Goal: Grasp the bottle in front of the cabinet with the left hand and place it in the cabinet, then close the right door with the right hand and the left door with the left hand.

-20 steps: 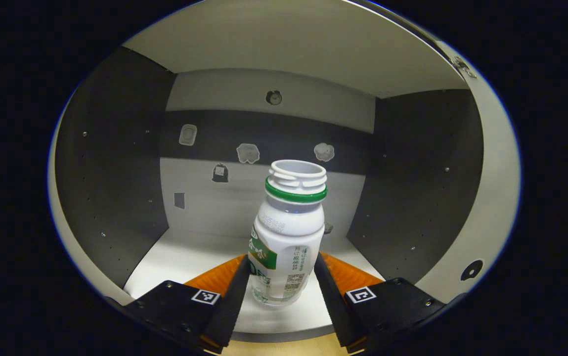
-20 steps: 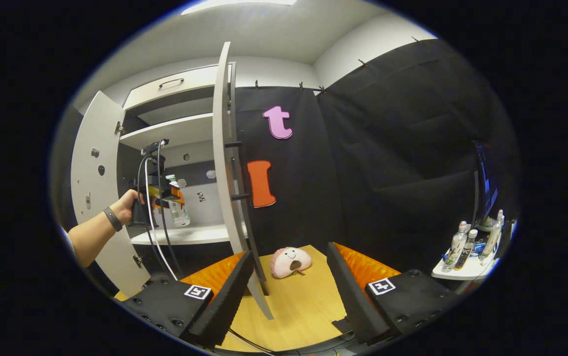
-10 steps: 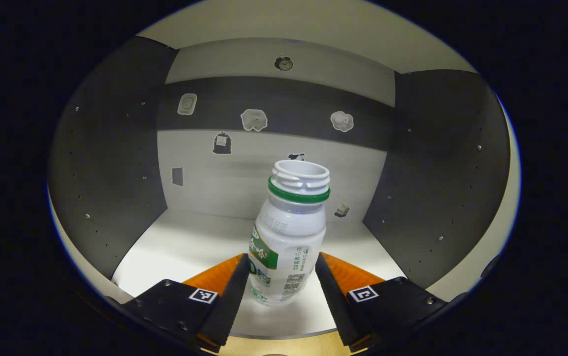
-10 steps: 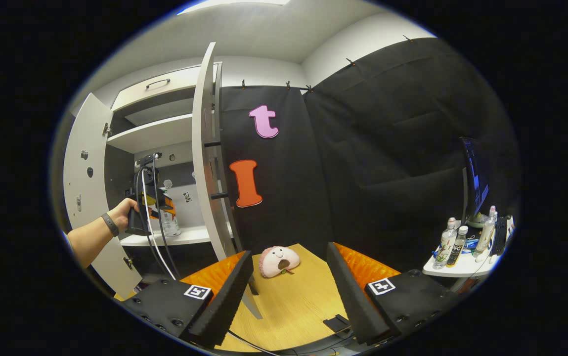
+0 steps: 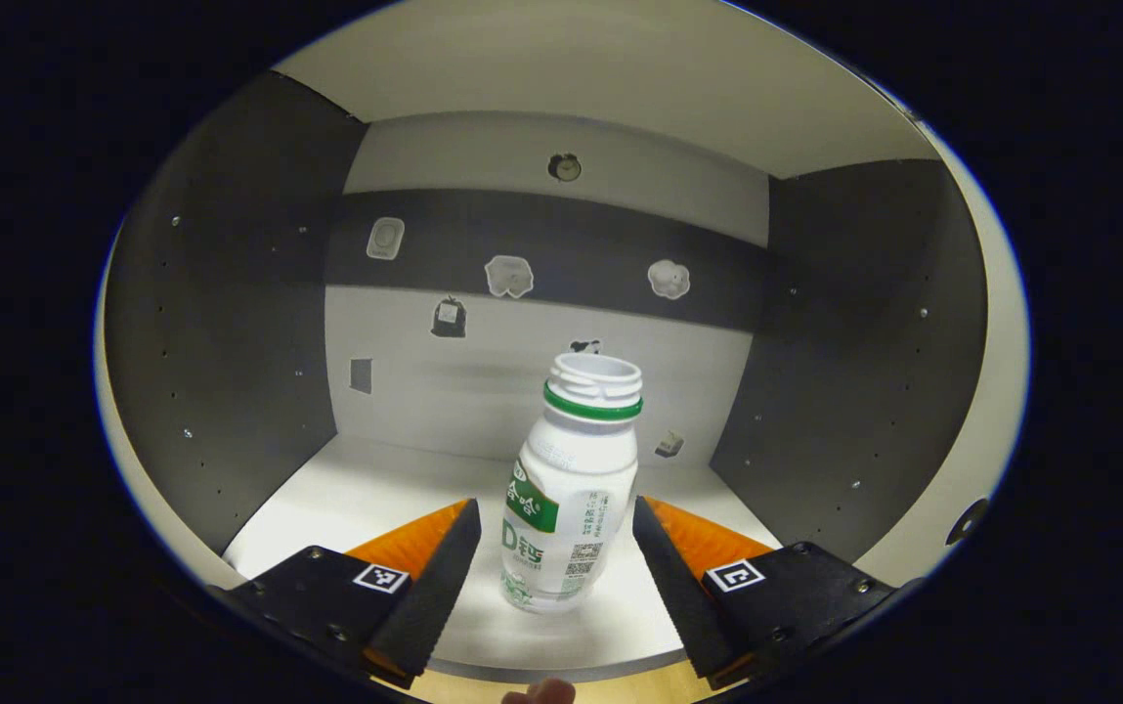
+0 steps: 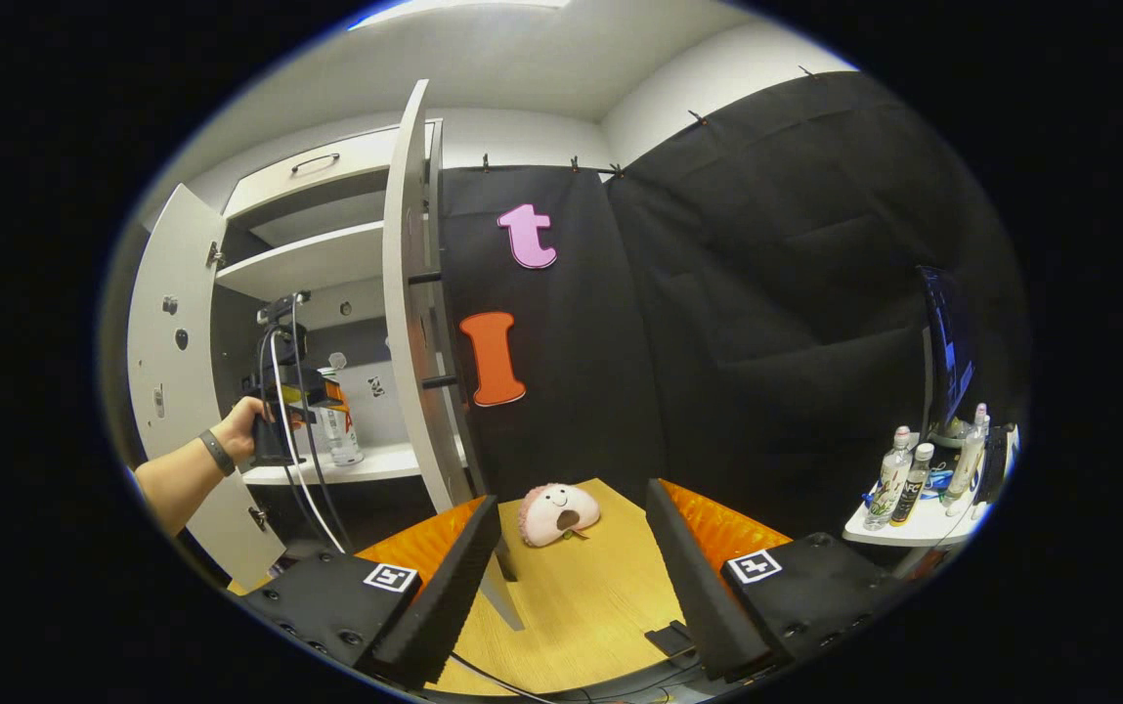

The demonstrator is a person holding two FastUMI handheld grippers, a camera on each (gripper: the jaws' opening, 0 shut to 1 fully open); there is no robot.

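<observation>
A white bottle (image 5: 576,460) with a green neck ring and no cap stands upright on the cabinet's white shelf (image 5: 375,489). My left gripper (image 5: 554,506) is open, one finger on each side of the bottle's lower body, the left one clearly off it. In the right gripper view, a hand (image 6: 243,430) holds that left gripper (image 6: 312,396) at the cabinet opening beside the bottle (image 6: 338,425). The right door (image 6: 410,293) stands open edge-on, and the left door (image 6: 165,391) is swung wide. My right gripper (image 6: 571,496) is open and holds nothing above the wooden table (image 6: 600,596).
Small stickers (image 5: 507,276) dot the cabinet's back wall. A pink plush toy (image 6: 558,513) lies on the table near the right door's foot. Cables (image 6: 664,640) run along the table's near edge. At far right, a small shelf (image 6: 913,533) carries several bottles below a monitor (image 6: 952,352).
My left gripper's fingers have spread off the bottle and drawn back slightly; the bottle now stands by itself on the shelf. The right gripper has barely shifted.
</observation>
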